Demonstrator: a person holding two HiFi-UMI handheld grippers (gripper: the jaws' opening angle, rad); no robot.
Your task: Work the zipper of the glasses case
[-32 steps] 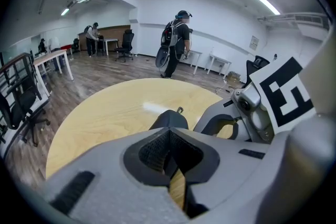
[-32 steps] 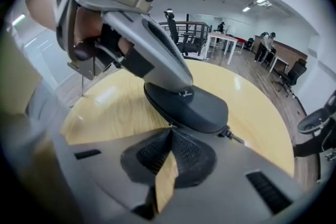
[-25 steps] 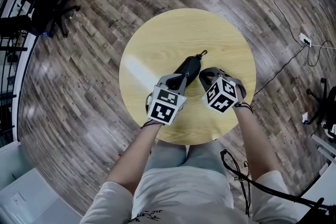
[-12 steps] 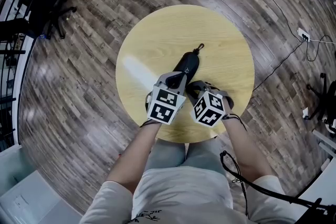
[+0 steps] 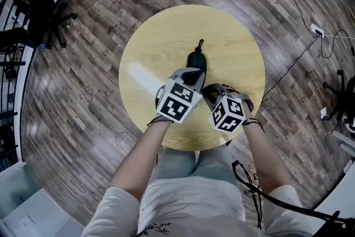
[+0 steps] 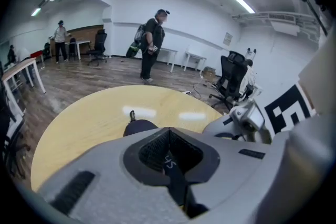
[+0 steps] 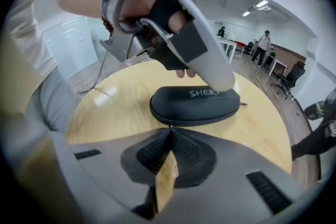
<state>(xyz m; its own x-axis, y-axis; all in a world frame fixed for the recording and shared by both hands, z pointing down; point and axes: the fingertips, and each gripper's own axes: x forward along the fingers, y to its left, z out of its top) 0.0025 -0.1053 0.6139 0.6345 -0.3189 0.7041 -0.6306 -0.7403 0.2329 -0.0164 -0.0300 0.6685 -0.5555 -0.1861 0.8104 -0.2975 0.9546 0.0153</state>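
Black glasses case (image 7: 191, 105), seam apparently zipped shut, lying near the middle of the round table (image 5: 233, 41). Left gripper (image 7: 223, 81), jaws together, rests its tip on the lid, seemingly to steady it. Right gripper (image 7: 169, 132), jaws closed, appears to pinch the zipper pull (image 7: 169, 126) at the near edge. Step in hand: pull grasped, unzipping not begun. The next move calls for drawing the pull along the curved seam while the case is pinned.

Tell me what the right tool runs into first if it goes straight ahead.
The glasses case. The right tool has its closed tips right at the case's zippered side edge, apparently touching it.
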